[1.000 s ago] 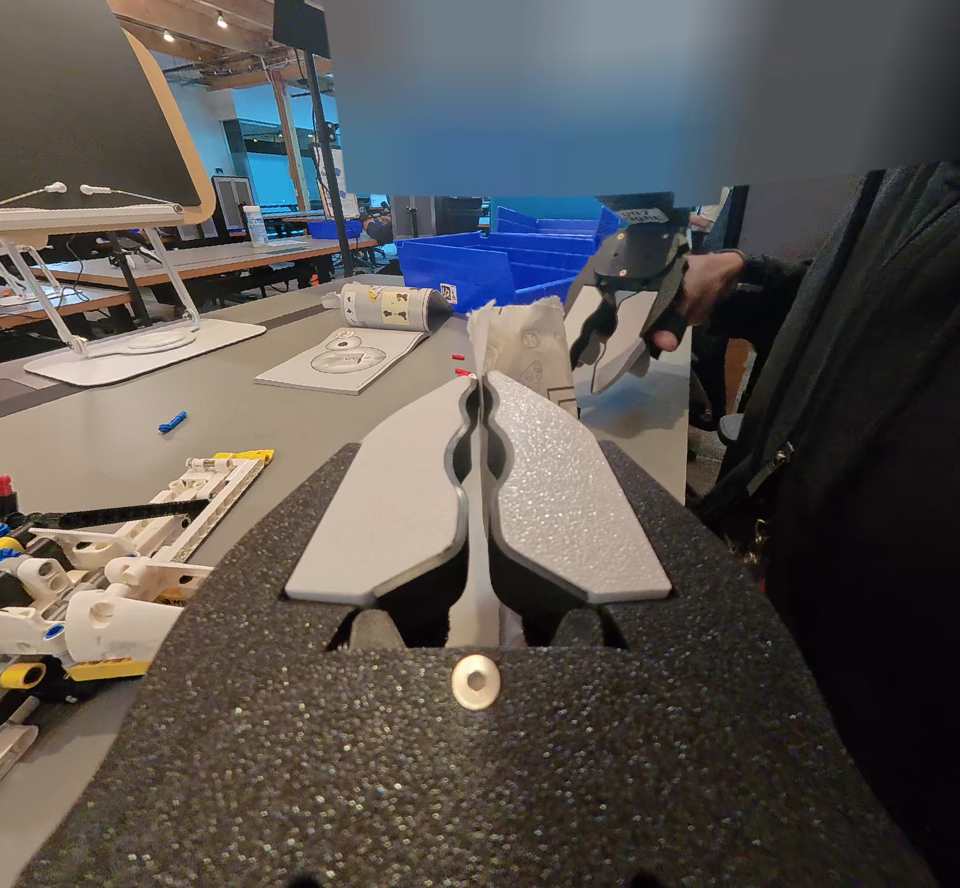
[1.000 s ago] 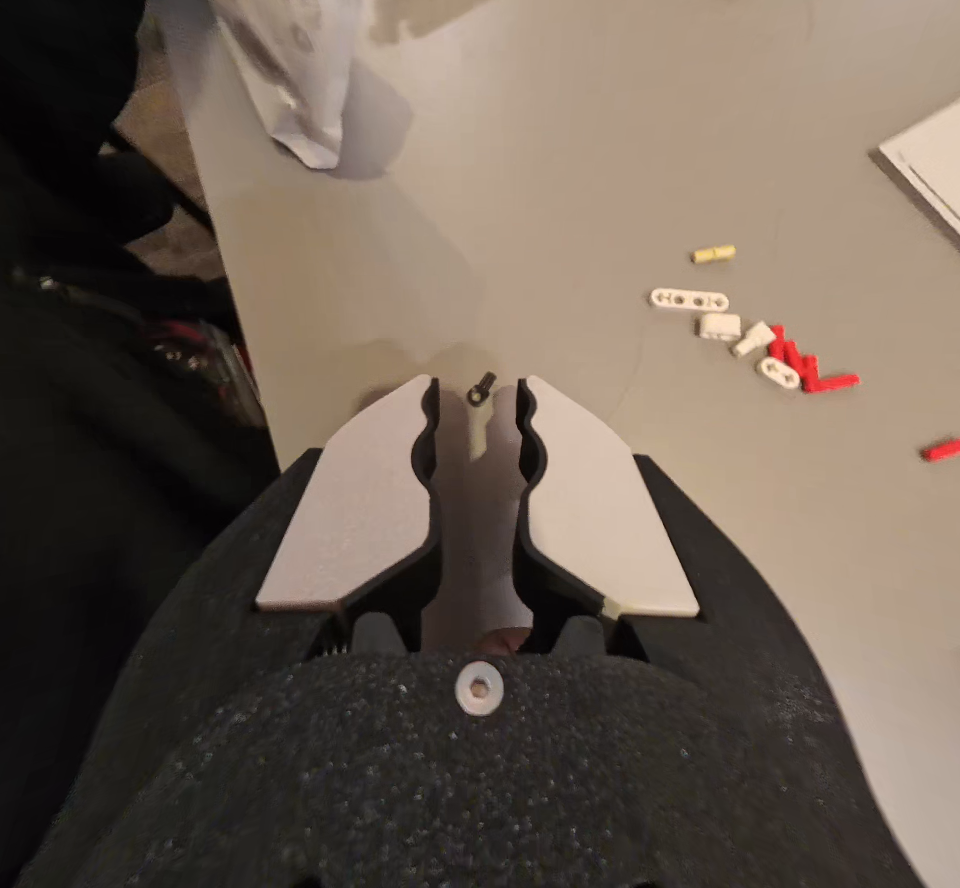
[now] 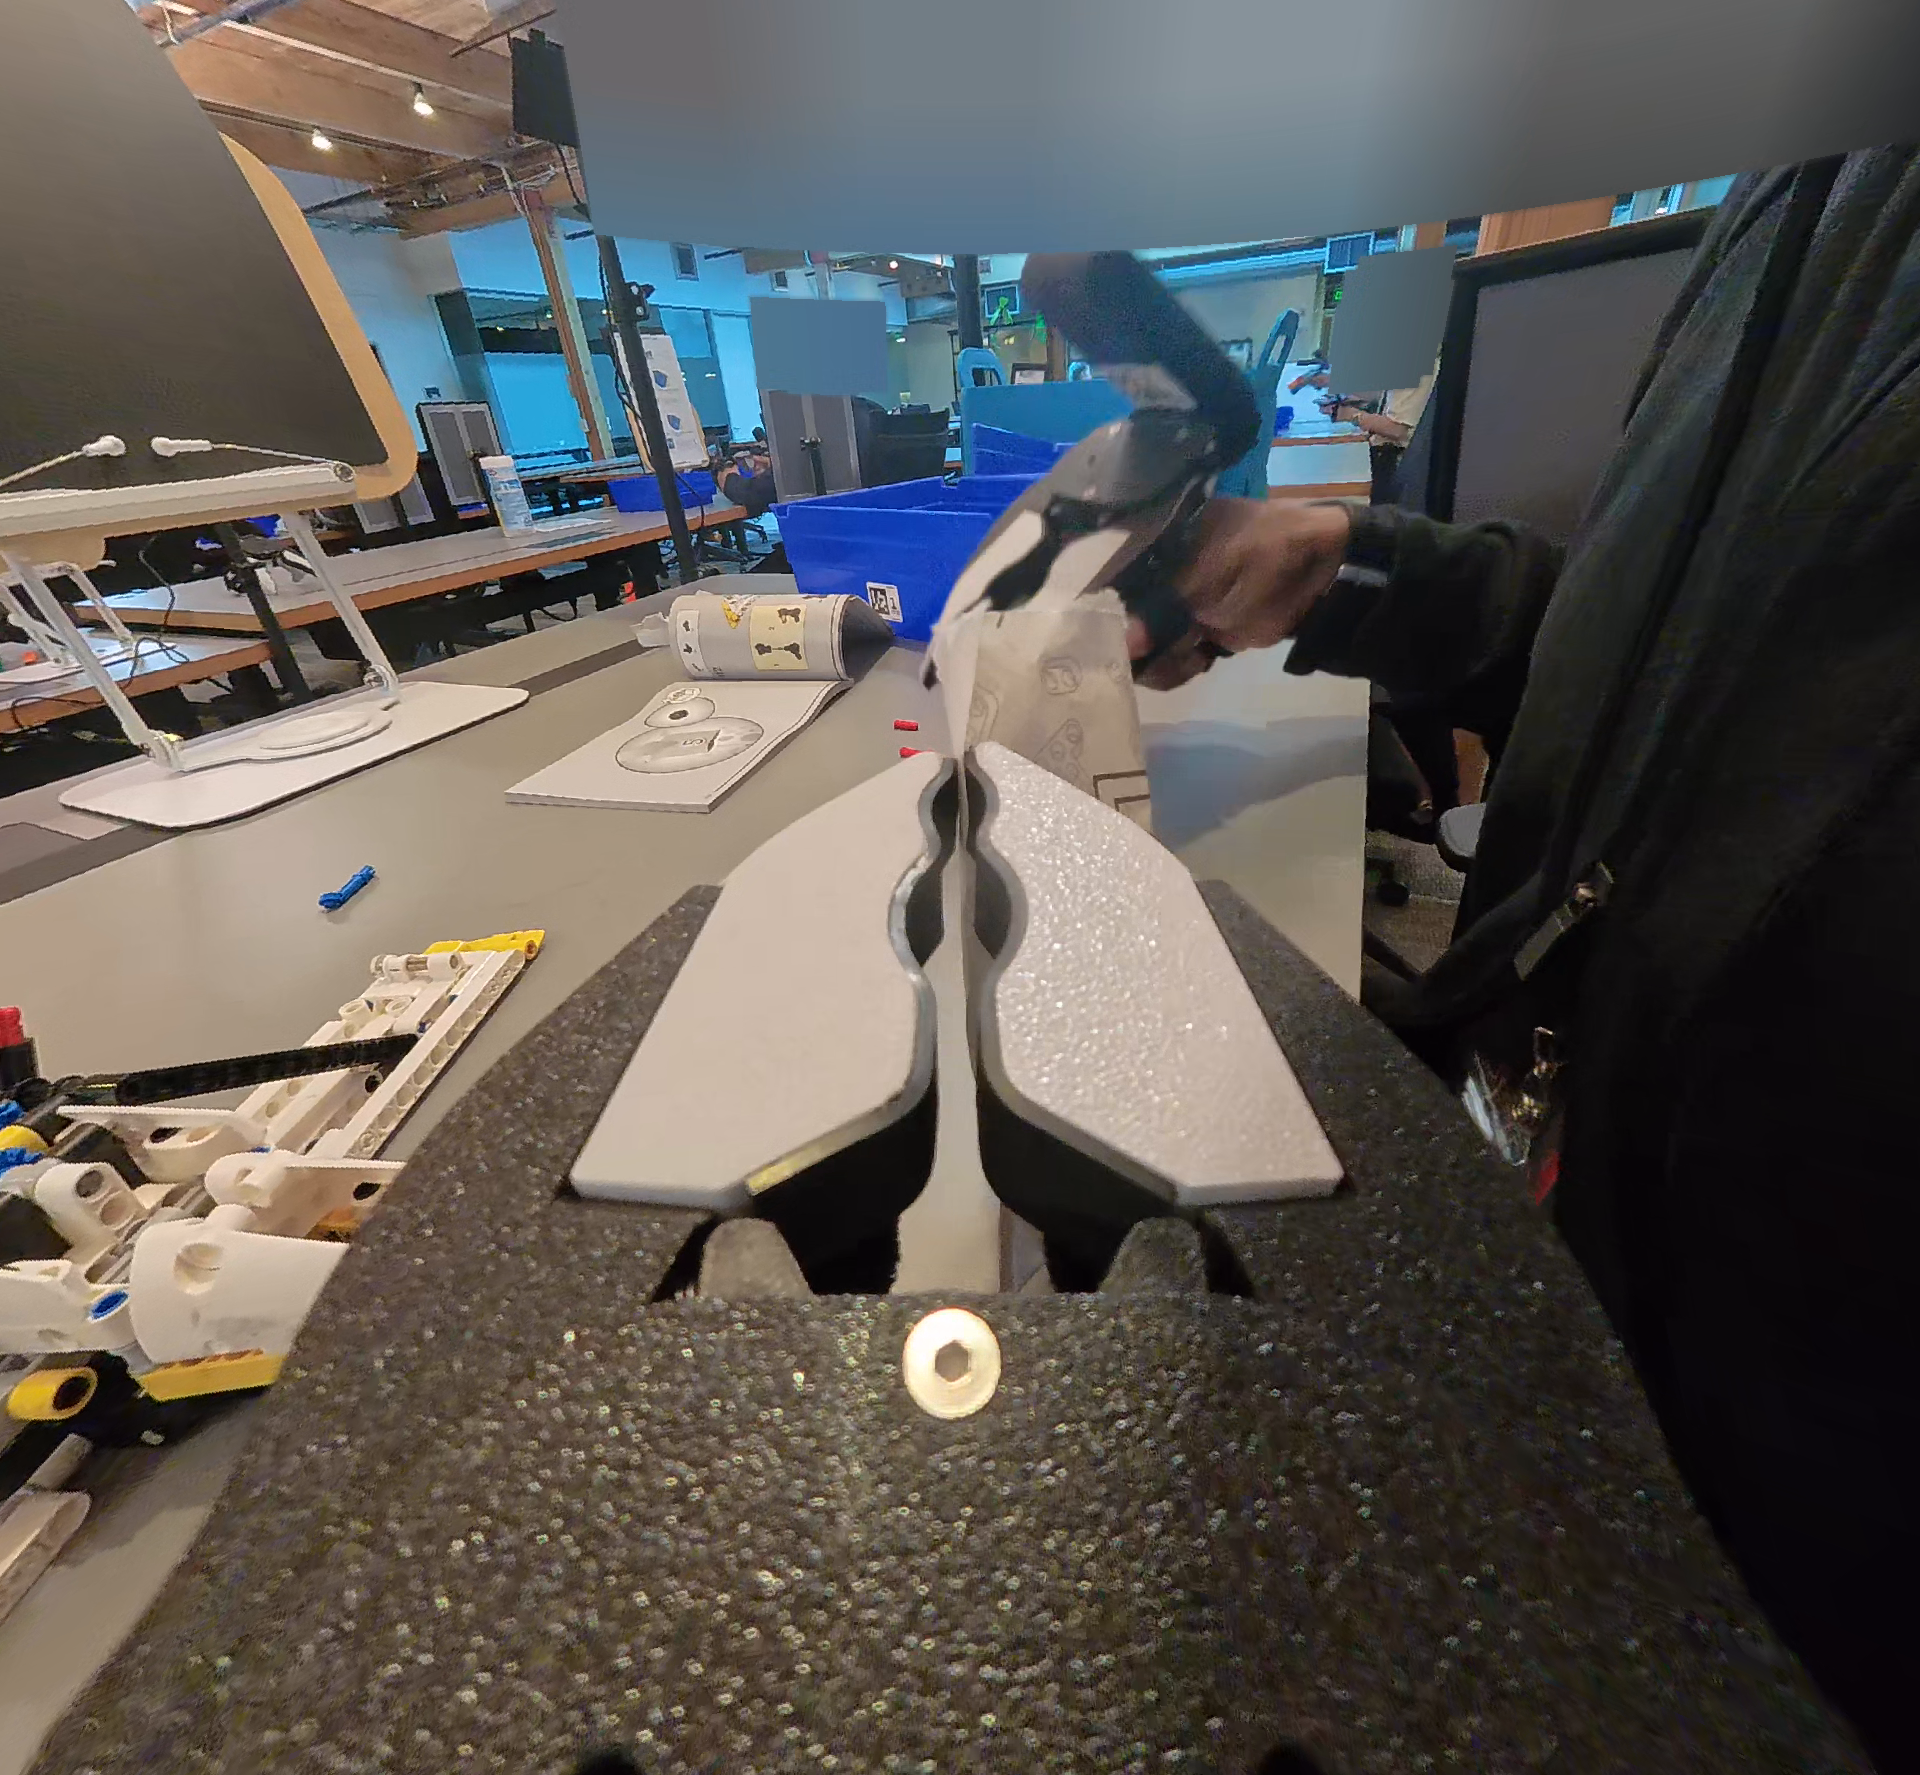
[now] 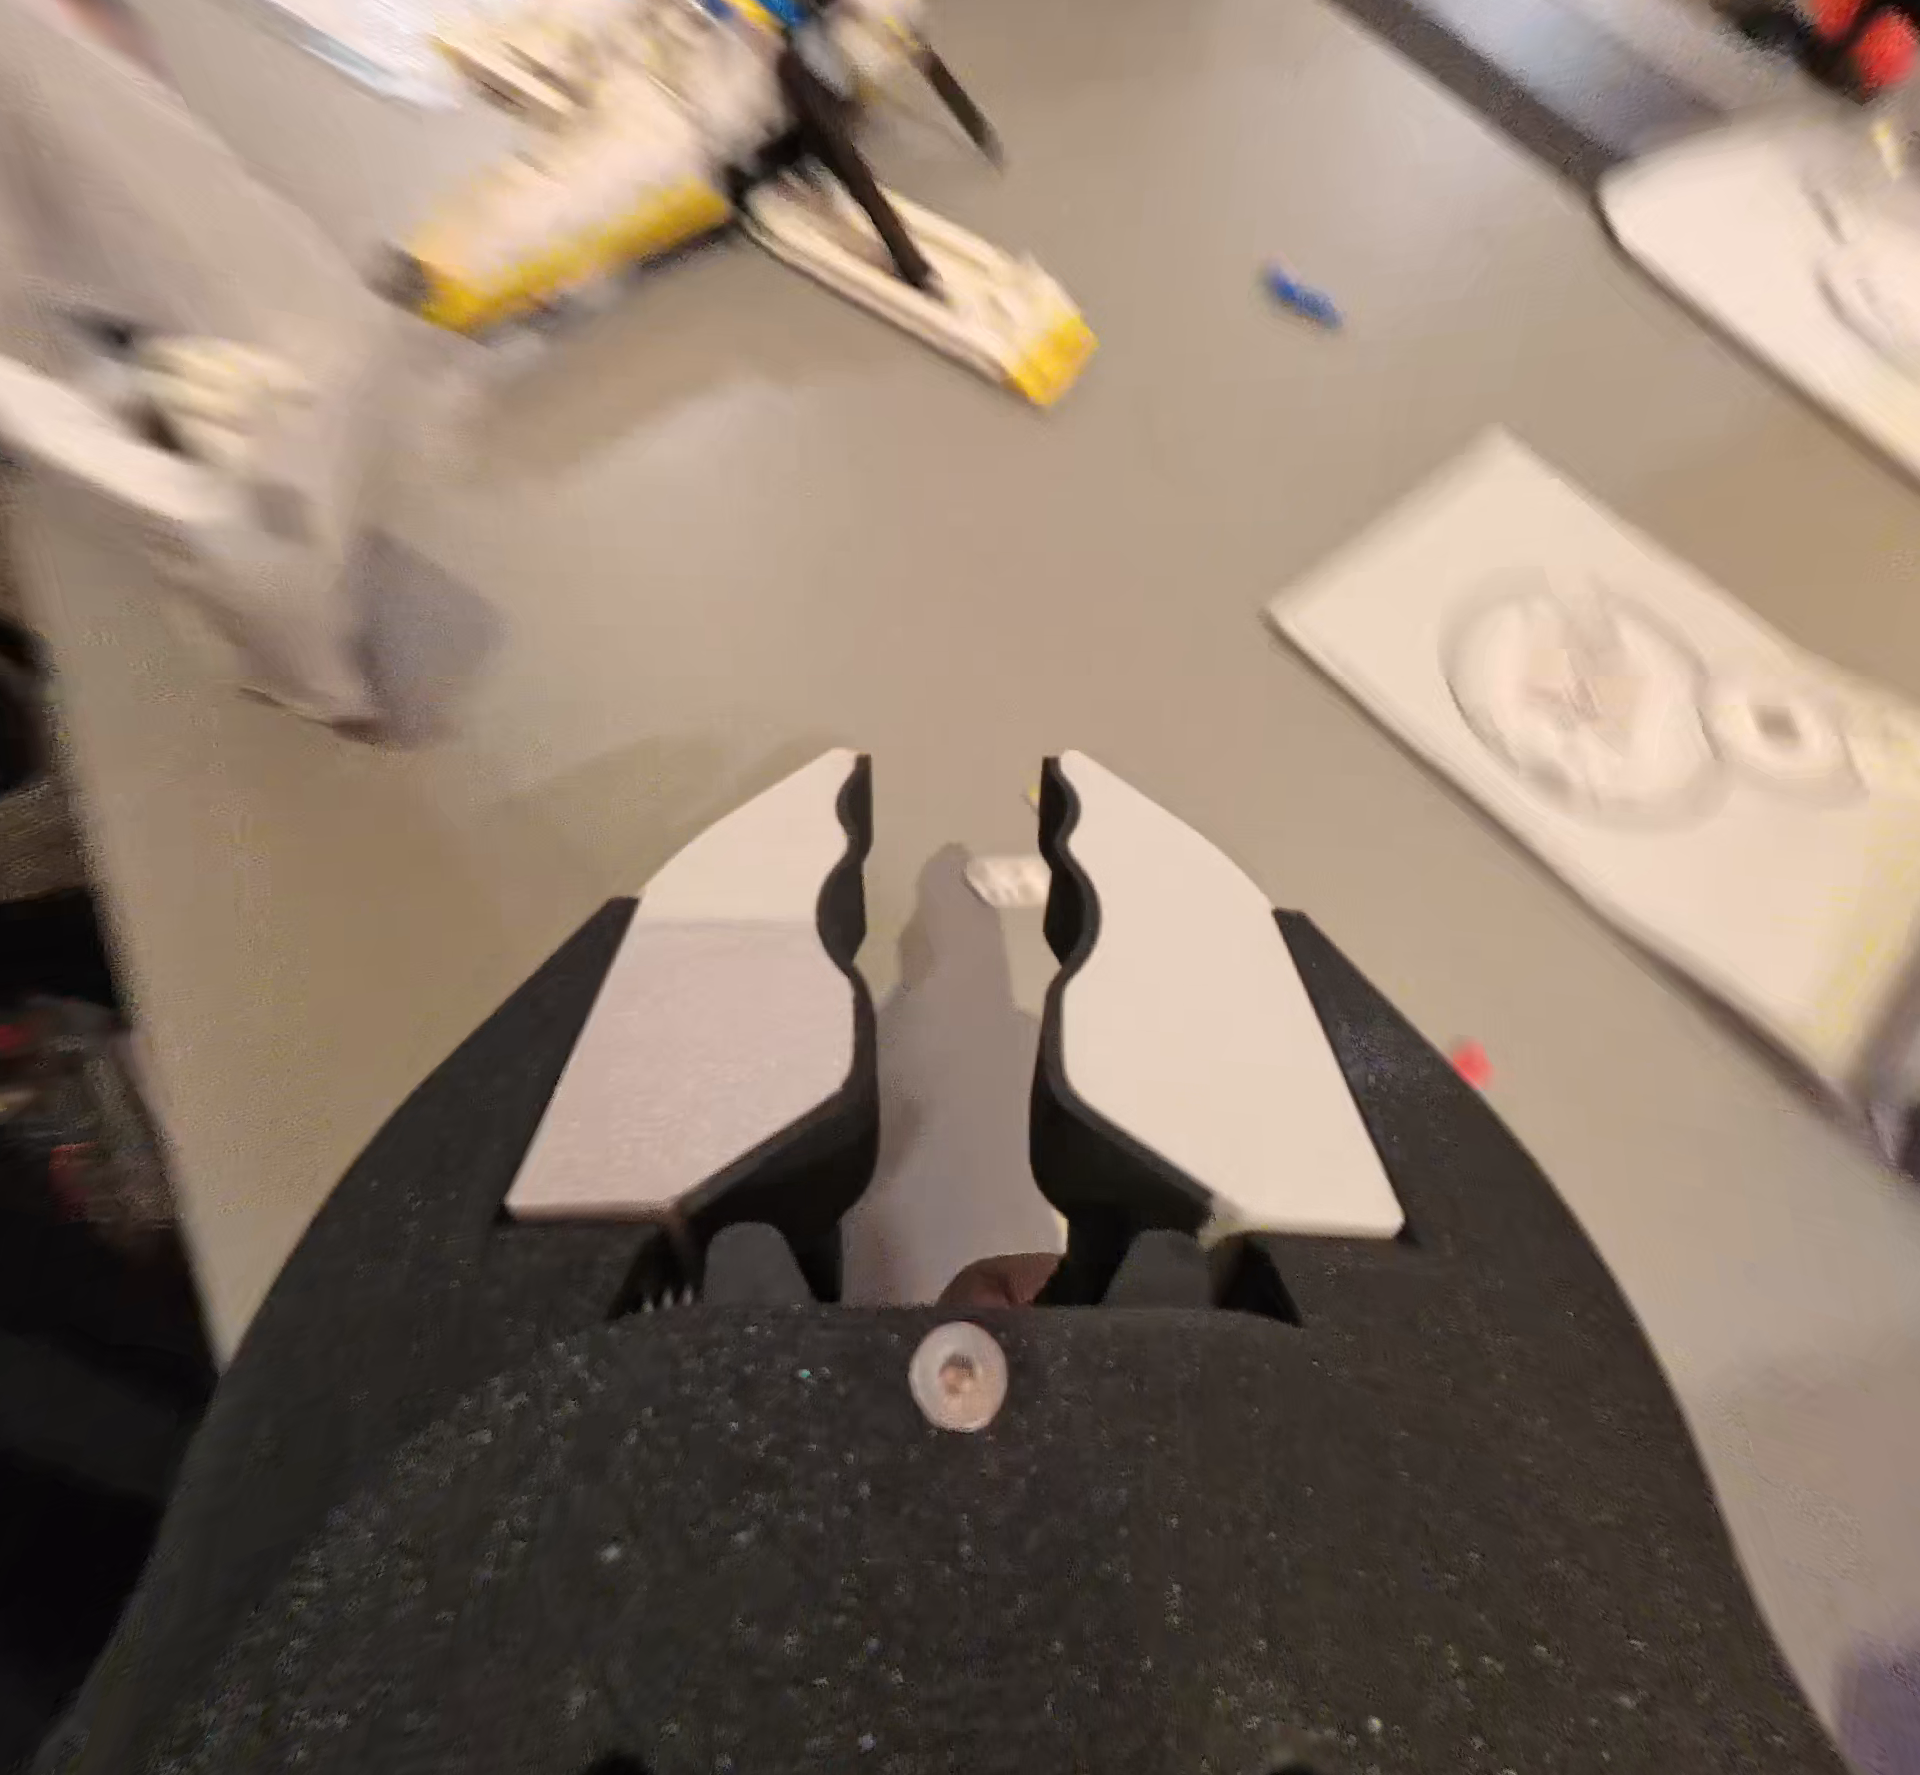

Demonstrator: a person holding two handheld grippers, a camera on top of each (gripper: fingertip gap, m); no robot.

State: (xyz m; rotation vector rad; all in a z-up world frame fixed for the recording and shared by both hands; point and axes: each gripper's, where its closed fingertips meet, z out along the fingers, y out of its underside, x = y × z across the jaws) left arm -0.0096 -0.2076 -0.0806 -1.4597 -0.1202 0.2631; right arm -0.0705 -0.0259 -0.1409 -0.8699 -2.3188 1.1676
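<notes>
A thin, crinkled white paper bag (image 3: 1049,707) printed with faint grey brick outlines stands clenched between the left gripper (image 3: 961,769)'s textured grey fingers, above the smooth grey table (image 3: 520,852). The right gripper (image 4: 954,769) hovers released over one small white brick piece (image 4: 1003,878); two booklets (image 3: 707,738) lie beyond.

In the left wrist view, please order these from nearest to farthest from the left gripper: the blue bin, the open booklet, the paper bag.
1. Paper bag, pinched at the left gripper fingertips.
2. Open booklet, ahead, to the left.
3. Blue bin, far back, behind the booklet.
</notes>
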